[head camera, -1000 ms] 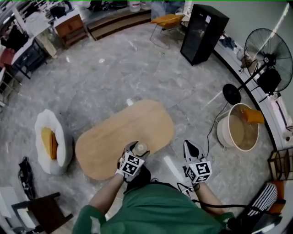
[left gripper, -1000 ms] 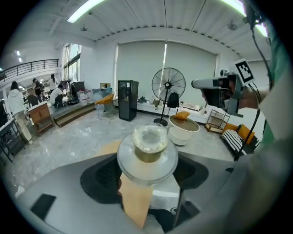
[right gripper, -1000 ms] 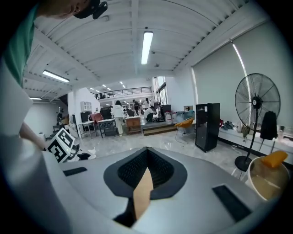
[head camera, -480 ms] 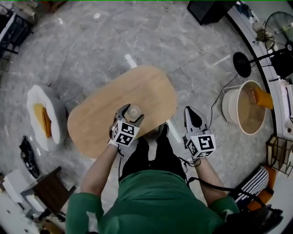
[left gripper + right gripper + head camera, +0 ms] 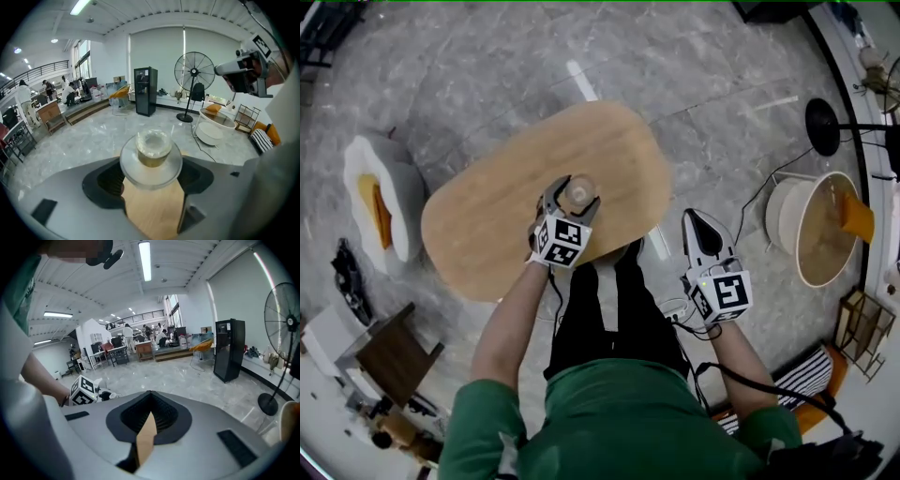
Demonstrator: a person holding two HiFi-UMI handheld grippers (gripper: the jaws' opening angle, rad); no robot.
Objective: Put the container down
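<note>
While the left hand-held gripper grips the container, right hand-held gripper is clenched

The container is clear, with amber-brown contents. The table is light tan wood. The left gripper and the right gripper have grey bodies and black jaw pads. Each marker cube bears black-and-white squares. The floor is grey marbled. The shirt is green and the trousers are black.

Blurry container contents, perhaps liquid
</note>
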